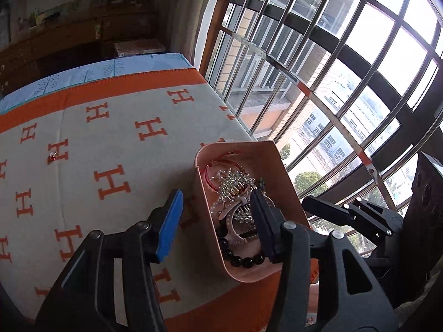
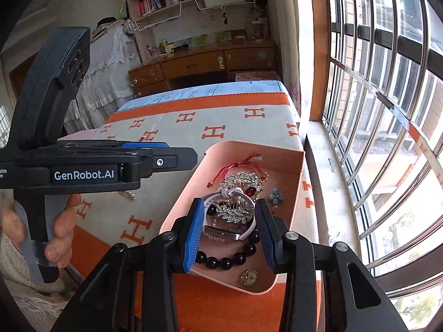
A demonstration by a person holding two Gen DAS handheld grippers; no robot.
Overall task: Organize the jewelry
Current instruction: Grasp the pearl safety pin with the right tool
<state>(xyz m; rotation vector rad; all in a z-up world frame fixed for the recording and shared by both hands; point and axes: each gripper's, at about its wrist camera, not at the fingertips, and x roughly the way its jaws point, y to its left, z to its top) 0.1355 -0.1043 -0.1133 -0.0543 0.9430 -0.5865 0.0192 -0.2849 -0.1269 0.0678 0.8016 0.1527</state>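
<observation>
Evidently both tongs (image 1: 214, 215) (image 2: 231, 235) tilt down over pink tray (image 2: 293, 193)

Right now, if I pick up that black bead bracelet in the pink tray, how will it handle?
The black bead bracelet probably hangs floppy, since it is a strand of separate round beads. The glossy beads may slip from a loose pinch. It touches the watch strap in the pink tray, so lifting could nudge that.

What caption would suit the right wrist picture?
Right gripper open above a pink tray of jewelry on an H-patterned blanket beside a barred window.
</observation>
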